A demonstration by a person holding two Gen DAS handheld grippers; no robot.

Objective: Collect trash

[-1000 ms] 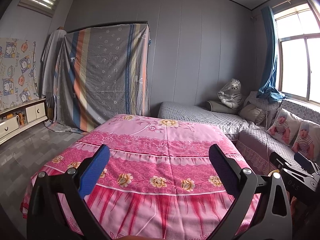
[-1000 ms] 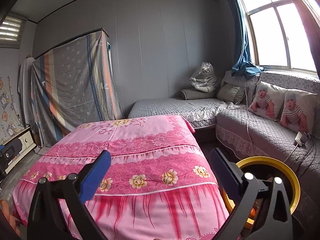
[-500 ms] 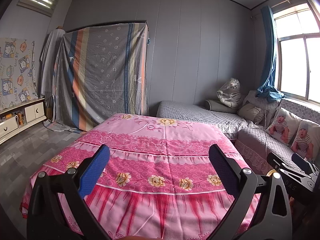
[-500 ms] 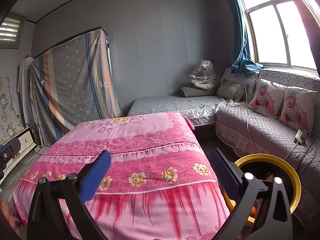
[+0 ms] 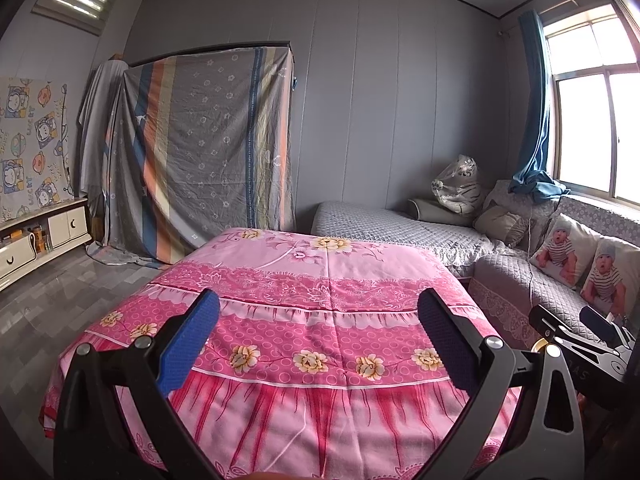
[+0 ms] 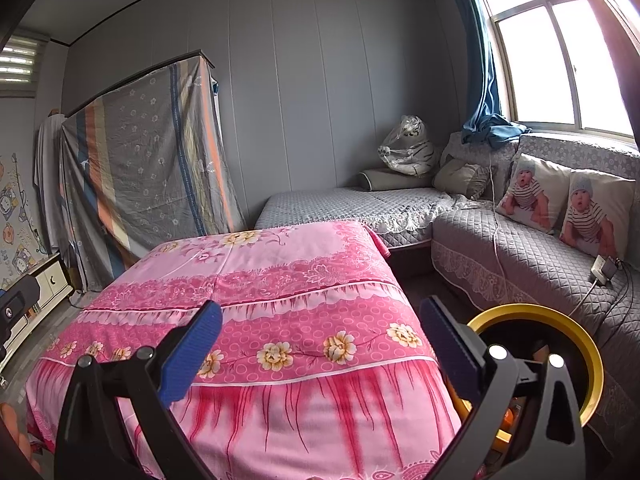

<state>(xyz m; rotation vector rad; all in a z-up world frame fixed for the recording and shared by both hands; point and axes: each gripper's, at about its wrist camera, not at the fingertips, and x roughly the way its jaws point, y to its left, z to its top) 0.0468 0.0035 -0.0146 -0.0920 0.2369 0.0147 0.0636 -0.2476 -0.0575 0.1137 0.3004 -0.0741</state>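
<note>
Trash bin [image 6: 560,316] (yellow-rimmed) sits half hidden behind right tongs [image 6: 320,350].

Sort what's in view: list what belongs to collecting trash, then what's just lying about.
For the job:
yellow-rimmed bin, something orange inside
left hand-held gripper, open, empty
right hand-held gripper, open, empty

Just there:
pink floral cloth
baby-print pillows
bagged plush tiger
charger on the sofa

Left hand-held gripper [image 5: 316,336], right hand-held gripper [image 6: 320,344]: jaws spread, nothing between.
</note>
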